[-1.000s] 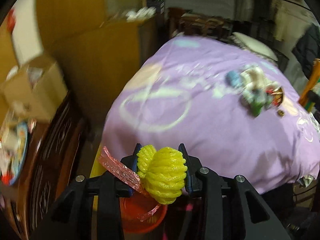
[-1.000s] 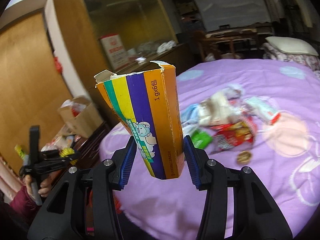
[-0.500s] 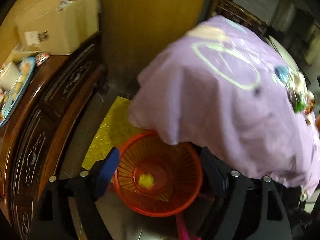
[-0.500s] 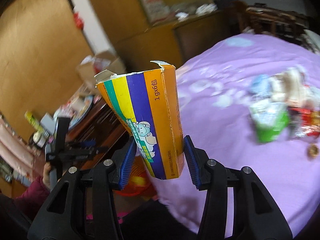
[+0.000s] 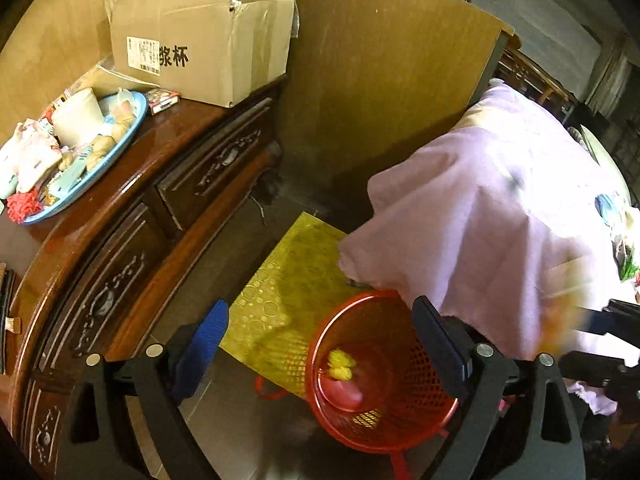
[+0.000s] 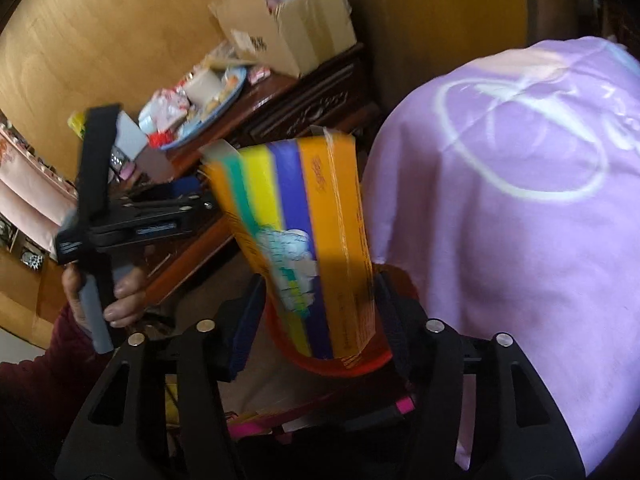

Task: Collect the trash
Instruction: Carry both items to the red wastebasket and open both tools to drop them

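A red mesh trash basket [image 5: 384, 372] stands on the floor by the bed corner. Yellow foam netting [image 5: 340, 364] lies inside it. My left gripper [image 5: 320, 344] is open and empty above the basket. My right gripper [image 6: 316, 312] has its jaws spread, and the striped orange, purple and yellow carton [image 6: 296, 236] between them looks blurred and slipping down over the basket rim [image 6: 332, 364]. The left gripper also shows in the right wrist view [image 6: 188, 196], held by a hand.
A purple-covered bed [image 5: 500, 208] overhangs the basket on the right. A dark wooden dresser [image 5: 120, 216] stands left, with a cardboard box [image 5: 208, 40] and a blue tray of clutter [image 5: 72, 152]. A yellow mat [image 5: 288, 280] lies on the floor.
My left gripper opened and dropped the yellow foam netting into the red basket. My right gripper swung over the basket and its jaws have spread around the carton.
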Available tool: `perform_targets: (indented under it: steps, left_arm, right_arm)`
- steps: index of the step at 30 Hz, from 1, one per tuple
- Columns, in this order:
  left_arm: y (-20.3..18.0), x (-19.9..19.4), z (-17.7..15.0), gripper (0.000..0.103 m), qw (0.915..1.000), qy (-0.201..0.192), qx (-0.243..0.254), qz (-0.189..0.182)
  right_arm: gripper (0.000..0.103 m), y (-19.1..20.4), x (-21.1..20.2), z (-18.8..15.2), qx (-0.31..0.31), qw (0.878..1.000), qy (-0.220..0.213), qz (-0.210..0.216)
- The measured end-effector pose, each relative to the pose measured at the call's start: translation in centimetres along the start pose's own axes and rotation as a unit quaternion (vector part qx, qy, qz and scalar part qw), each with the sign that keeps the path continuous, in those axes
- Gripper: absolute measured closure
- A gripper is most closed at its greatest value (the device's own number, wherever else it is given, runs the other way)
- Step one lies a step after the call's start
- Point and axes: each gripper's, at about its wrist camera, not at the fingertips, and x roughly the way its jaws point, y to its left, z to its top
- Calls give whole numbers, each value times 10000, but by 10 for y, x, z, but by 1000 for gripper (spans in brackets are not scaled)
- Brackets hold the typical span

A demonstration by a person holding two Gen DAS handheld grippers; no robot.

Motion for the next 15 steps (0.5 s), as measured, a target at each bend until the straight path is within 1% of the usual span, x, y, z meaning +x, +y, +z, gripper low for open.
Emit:
perform_targets:
  steps: [3, 10, 14, 15]
  left_arm:
    - [-6, -4, 0, 12, 9997, -111, 180, 83]
    - [-33, -17, -1, 11, 9978, -274, 585, 141]
    - [-53, -33, 3, 11, 9965, -402, 736, -31]
    - [-59, -38, 3, 11, 9959, -442, 781, -70]
  right_arm:
    - [38, -1, -5, -1, -32, 9999, -100, -136]
    - [38, -22, -44, -6, 265, 9971, -608, -381]
    - [33, -35, -79, -19, 420, 9915, -1035, -665]
    - [32, -40, -94, -25, 498, 9887, -1195, -752]
